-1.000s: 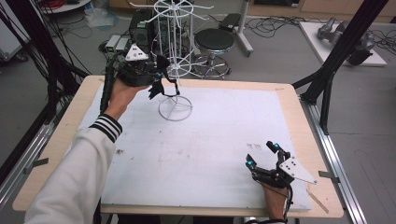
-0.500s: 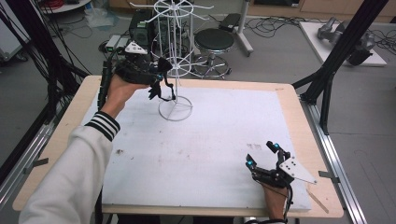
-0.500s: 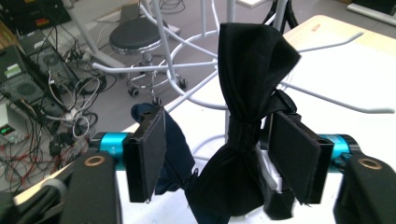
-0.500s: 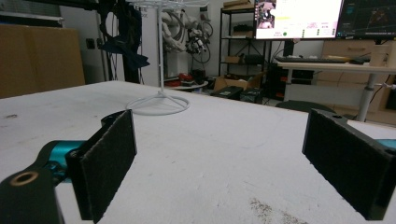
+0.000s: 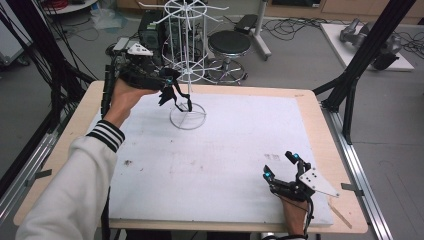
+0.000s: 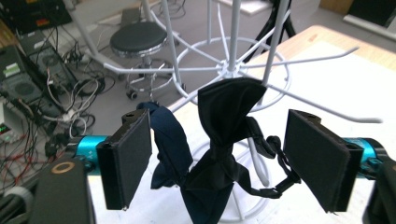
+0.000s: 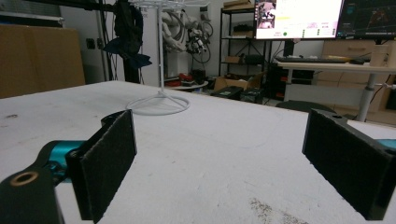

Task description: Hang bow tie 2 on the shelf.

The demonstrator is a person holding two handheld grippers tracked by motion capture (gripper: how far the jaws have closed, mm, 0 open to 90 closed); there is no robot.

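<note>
- Black and dark-blue fabric makes up the bow tie [image 6: 219,154], which hangs from a prong of the white wire rack [image 5: 186,60] at the far left part of the table [image 5: 320,115].
- In the left gripper view the bow tie sits between the two black jaws without either pad pressing on it; its strap and clasp [image 6: 275,186] dangle towards the right-hand pad.
- Left gripper [image 5: 172,87] is held up at the rack, above the table; its jaws have just been opening and now stand wide, with the bow tie loose in the gap.
- The person's left hand [image 5: 125,97], in a white sleeve [image 5: 75,185] with striped cuff, carries that gripper.
- The rack's round wire base [image 5: 188,116] rests on the white mat [image 5: 220,160] that covers the table, just below the hanging bow tie.
- Behind the rack, on the floor, stands a round black stool [image 5: 229,44].
- Right gripper [image 5: 282,165] rests low at the near right corner of the mat, well apart from the rack.
- Its jaws stand wide with nothing between them; the right gripper view looks across bare mat to the rack far off.
</note>
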